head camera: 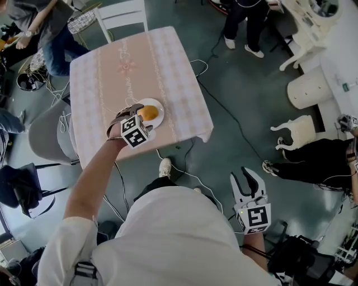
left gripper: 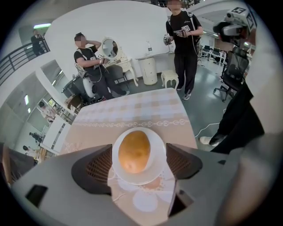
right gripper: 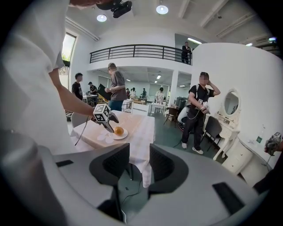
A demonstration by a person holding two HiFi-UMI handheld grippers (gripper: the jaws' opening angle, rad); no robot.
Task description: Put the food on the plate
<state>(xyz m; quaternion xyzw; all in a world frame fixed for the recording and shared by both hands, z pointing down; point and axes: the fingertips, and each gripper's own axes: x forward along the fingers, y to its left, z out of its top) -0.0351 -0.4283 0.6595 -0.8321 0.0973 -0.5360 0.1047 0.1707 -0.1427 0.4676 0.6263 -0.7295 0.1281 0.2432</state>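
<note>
A golden-brown roundish piece of food (head camera: 147, 113) (left gripper: 134, 151) lies on a small white plate (head camera: 161, 113) (left gripper: 158, 145) near the front edge of the pink checked table (head camera: 168, 67). My left gripper (head camera: 132, 111) (left gripper: 137, 164) is open just in front of the plate, its jaws standing wide on either side and touching nothing. My right gripper (head camera: 248, 177) (right gripper: 139, 165) hangs low beside my body, away from the table, open by a narrow gap with nothing in it. The right gripper view shows the food (right gripper: 118, 130) and the left gripper (right gripper: 106, 115) from afar.
A white chair (head camera: 120, 14) stands at the table's far end and a grey chair (head camera: 47, 131) at its left side. Cables (head camera: 224, 109) run over the floor. Several people stand around; a white dresser (head camera: 313, 22) and stool (head camera: 293, 134) are at the right.
</note>
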